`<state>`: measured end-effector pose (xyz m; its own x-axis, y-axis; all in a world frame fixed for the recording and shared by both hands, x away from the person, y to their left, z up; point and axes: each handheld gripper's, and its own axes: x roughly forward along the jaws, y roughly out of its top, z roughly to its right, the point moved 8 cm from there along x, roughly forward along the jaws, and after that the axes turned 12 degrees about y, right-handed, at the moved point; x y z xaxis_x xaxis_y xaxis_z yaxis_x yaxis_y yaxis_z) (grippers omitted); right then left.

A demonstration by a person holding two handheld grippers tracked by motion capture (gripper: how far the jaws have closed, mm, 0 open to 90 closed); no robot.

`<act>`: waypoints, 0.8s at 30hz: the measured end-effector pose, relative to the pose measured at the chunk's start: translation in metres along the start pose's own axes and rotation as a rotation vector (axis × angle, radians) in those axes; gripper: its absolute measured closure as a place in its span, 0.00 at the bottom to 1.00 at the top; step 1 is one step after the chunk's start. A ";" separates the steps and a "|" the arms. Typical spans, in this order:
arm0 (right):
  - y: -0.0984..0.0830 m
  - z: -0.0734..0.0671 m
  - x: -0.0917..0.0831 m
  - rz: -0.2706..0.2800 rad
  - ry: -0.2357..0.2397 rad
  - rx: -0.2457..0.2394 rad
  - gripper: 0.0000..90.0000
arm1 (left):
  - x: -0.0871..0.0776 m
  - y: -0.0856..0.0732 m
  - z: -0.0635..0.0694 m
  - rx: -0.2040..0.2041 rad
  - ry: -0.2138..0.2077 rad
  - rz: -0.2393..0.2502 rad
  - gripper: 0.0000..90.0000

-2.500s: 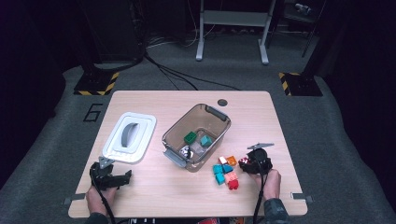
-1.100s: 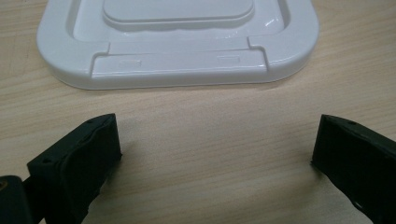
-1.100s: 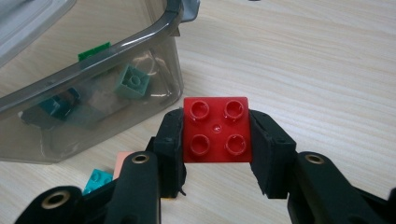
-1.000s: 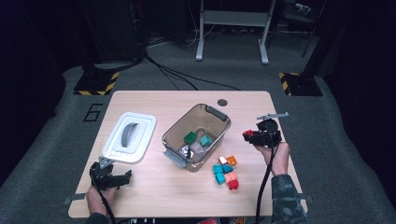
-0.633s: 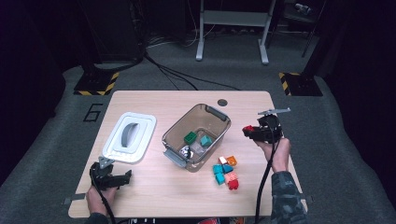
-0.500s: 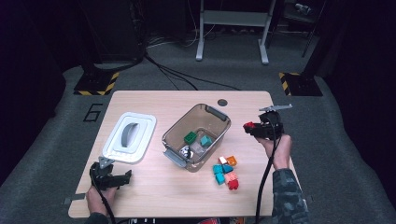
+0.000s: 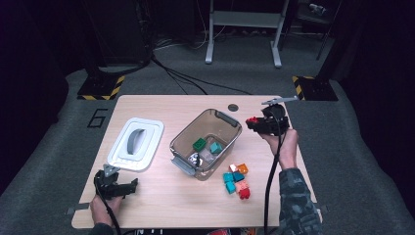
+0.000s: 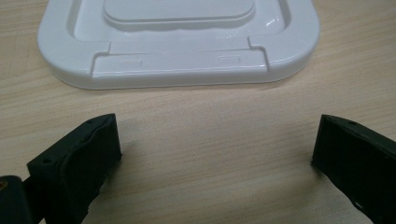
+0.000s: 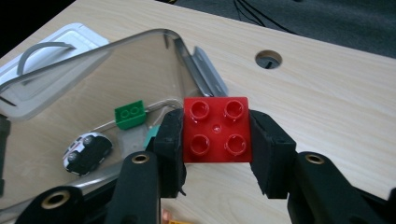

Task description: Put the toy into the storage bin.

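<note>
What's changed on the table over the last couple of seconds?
The right gripper took a red brick from the loose pile and carried it up beside the clear bin. The left gripper, white lid and bin contents stayed put.

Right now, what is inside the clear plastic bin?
Inside the clear plastic bin lie a green brick, a teal brick and a small toy car. The red brick in the right gripper partly covers the teal one.

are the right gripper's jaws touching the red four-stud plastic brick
Touching. In the right gripper view the right gripper has both black pads pressed flat against opposite sides of the red four-stud plastic brick, with no gap on either side.
</note>
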<state>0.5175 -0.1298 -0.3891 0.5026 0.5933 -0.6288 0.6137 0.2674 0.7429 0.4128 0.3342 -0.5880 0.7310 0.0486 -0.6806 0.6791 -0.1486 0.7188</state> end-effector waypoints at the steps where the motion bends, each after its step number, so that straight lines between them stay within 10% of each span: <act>1: 0.003 -0.004 0.003 -0.003 0.008 -0.006 0.65 | 0.000 0.000 0.000 0.000 0.000 0.000 0.01; 10: 0.011 -0.026 0.044 -0.082 0.056 -0.050 0.65 | 0.000 0.000 0.000 0.000 0.000 0.000 0.01; 24: -0.012 -0.023 0.087 -0.221 0.041 -0.051 0.64 | 0.000 0.000 0.000 0.001 0.000 0.001 0.01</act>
<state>0.5394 -0.0641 -0.4472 0.3340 0.5460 -0.7683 0.6738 0.4317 0.5997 0.4129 0.3342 -0.5879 0.7315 0.0482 -0.6802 0.6786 -0.1492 0.7192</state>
